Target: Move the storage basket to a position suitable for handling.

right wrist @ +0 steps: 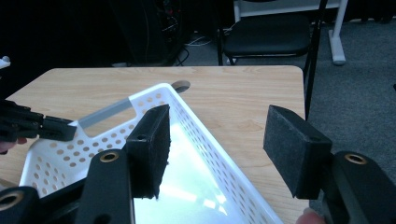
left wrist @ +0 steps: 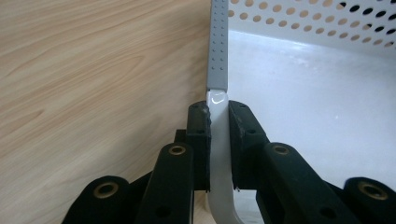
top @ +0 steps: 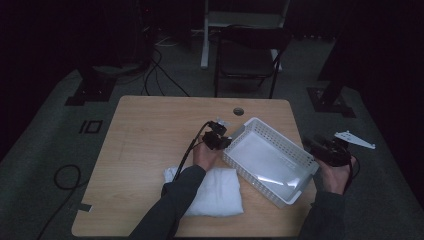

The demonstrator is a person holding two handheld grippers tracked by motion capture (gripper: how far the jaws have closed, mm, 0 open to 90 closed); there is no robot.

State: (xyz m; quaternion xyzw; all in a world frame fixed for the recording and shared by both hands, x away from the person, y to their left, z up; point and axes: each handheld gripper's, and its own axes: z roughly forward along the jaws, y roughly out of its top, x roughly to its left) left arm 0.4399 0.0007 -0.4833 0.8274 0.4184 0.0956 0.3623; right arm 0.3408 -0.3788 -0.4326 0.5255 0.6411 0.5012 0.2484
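Wooden table (top: 150,140), dark room, black chair (top: 247,57)

White perforated plastic basket (top: 270,162), rectangular and empty, stood upright and skewed near the tabletop's right edge; its short end wall, with a grey handle bar (left wrist: 218,44), faced the table's middle.

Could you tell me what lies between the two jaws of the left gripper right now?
In the left gripper view, the left gripper is shut on the white rim of the basket, beside its grey handle bar. Nothing else lies between the jaws.
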